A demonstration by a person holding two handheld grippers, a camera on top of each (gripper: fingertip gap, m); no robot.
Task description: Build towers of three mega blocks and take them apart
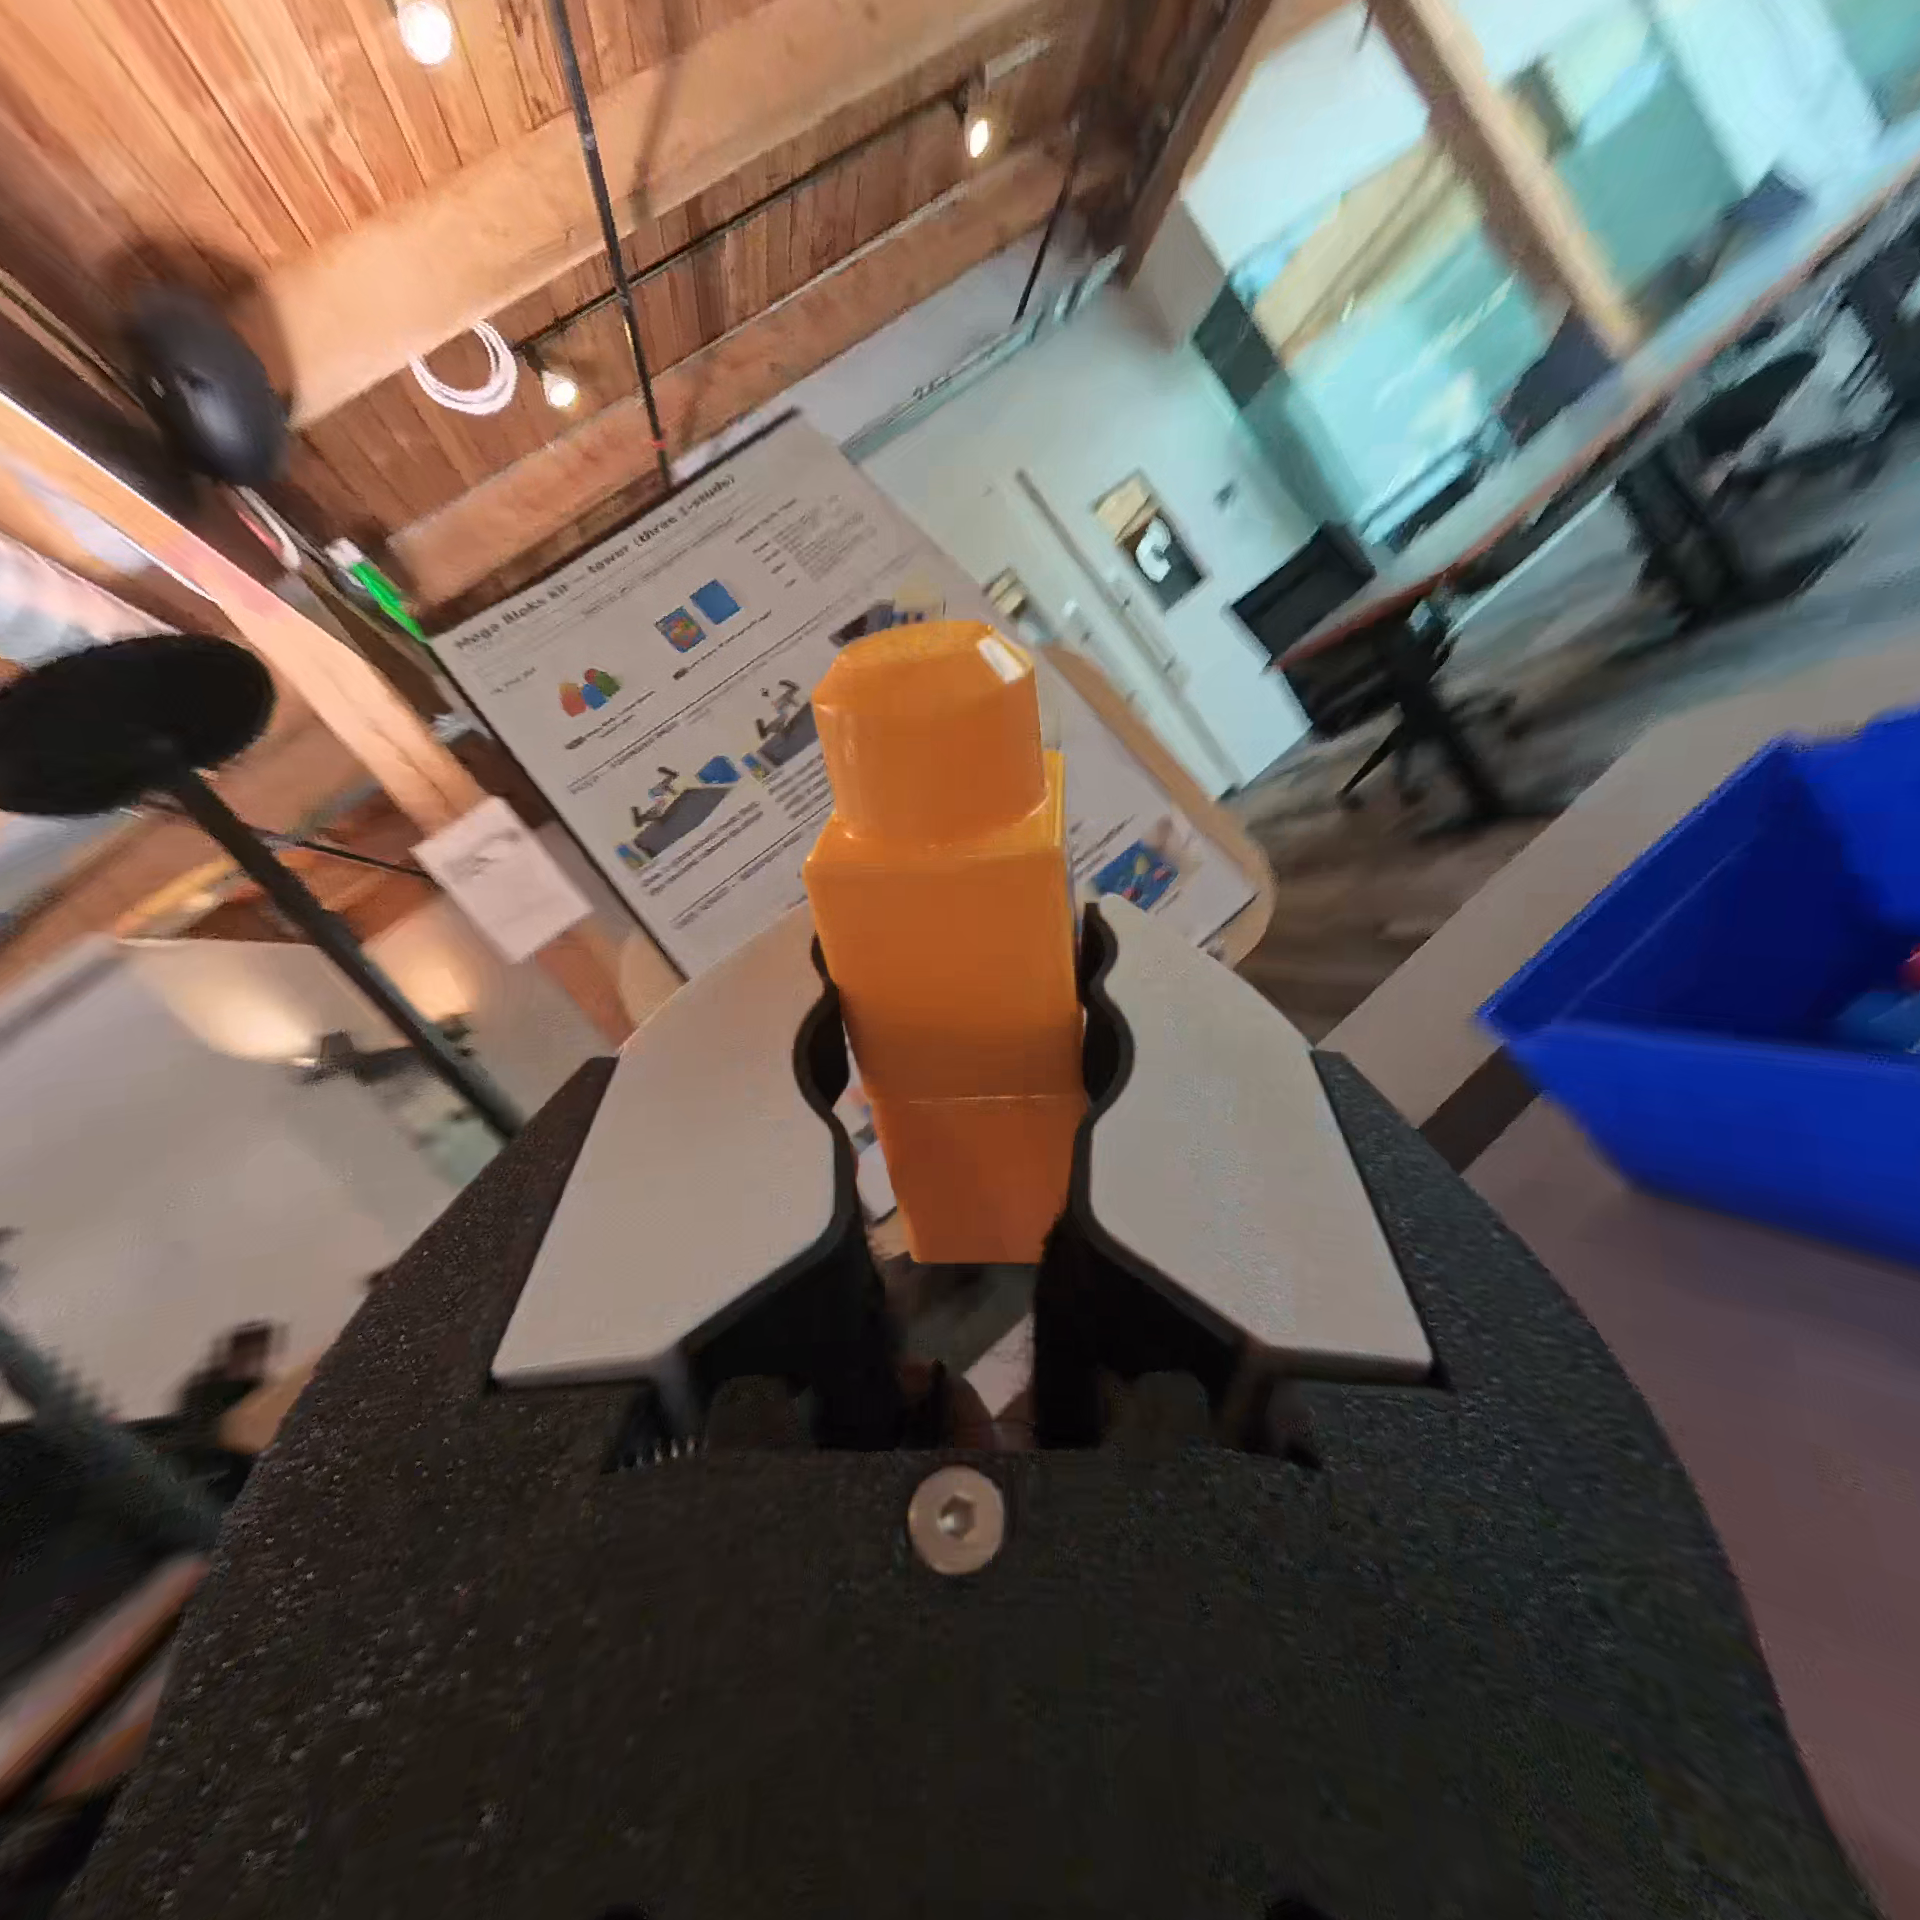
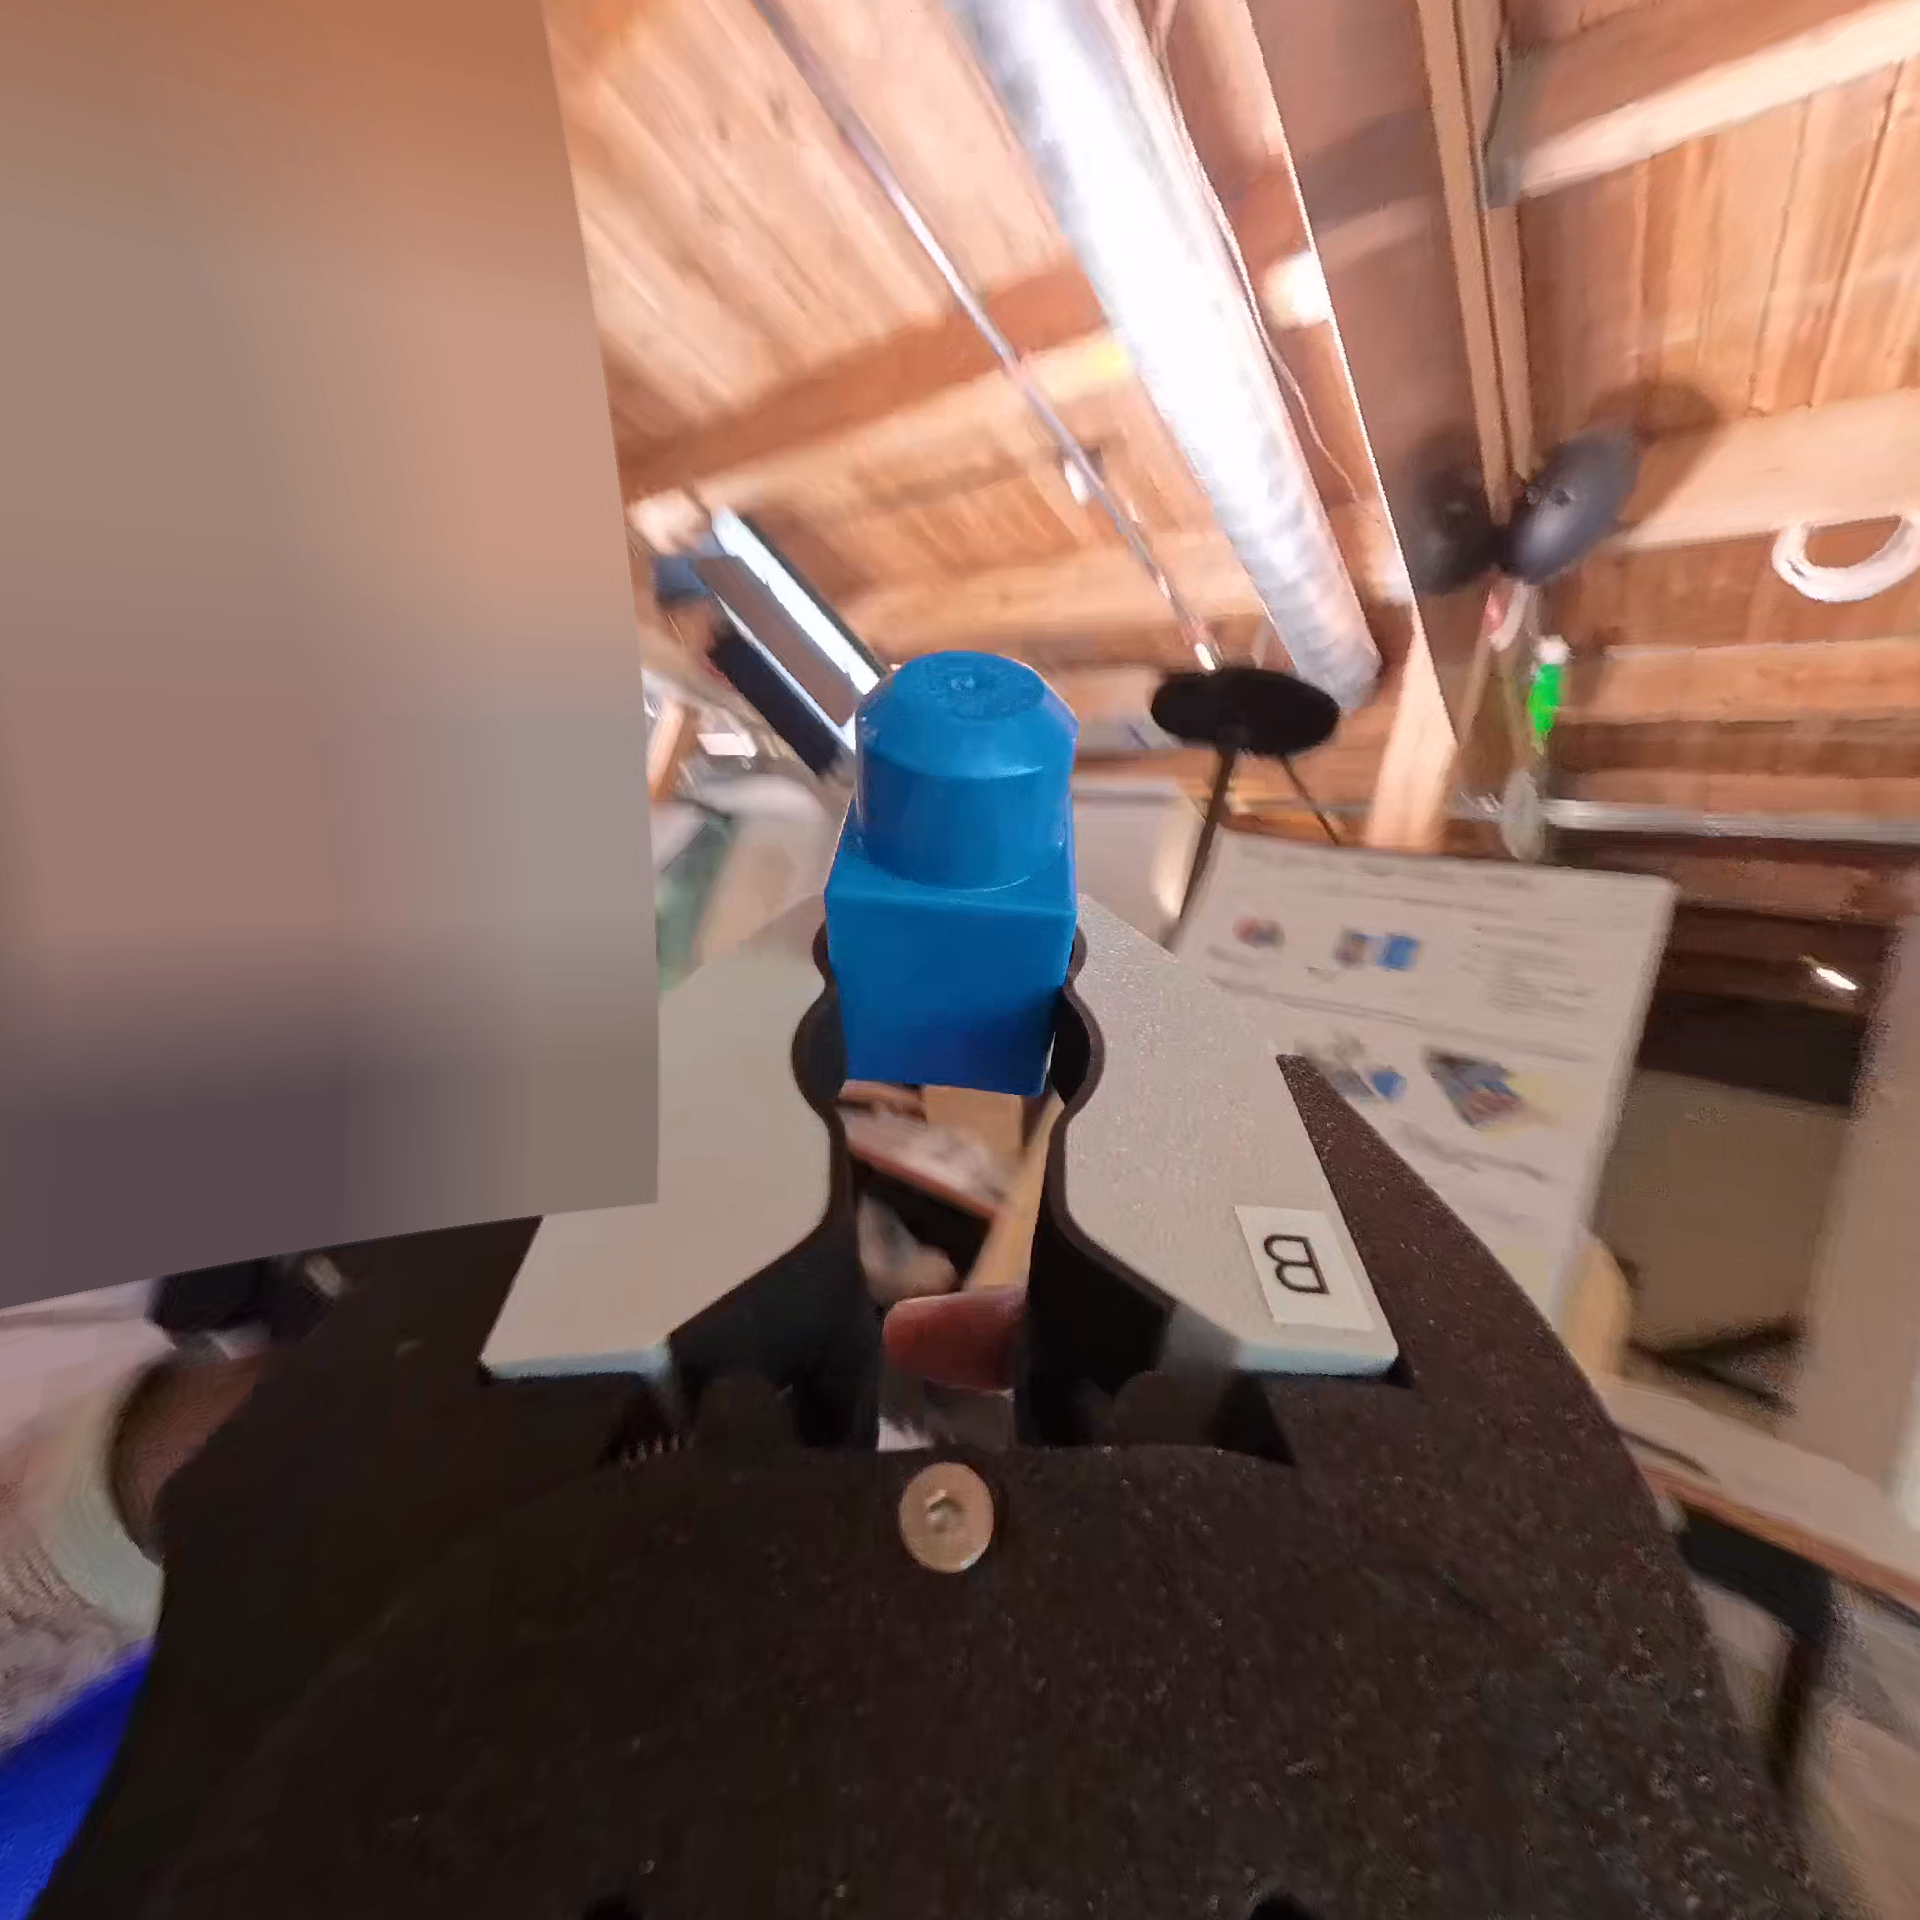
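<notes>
In the left wrist view my left gripper is shut on a stack of two orange mega blocks, held up in the air with the top stud pointing away. The lower orange block sits between the fingers. In the right wrist view my right gripper is shut on a single blue mega block, also held in the air, stud pointing up and away. Both views are tilted toward the ceiling and blurred by motion. Neither gripper shows in the other's view.
A blue bin with several blocks inside sits on the grey table at the right of the left wrist view. An instruction poster stands behind; it also shows in the right wrist view. A black stand rises at left. The left gripper's tips are roughly 20 cm from the right gripper's.
</notes>
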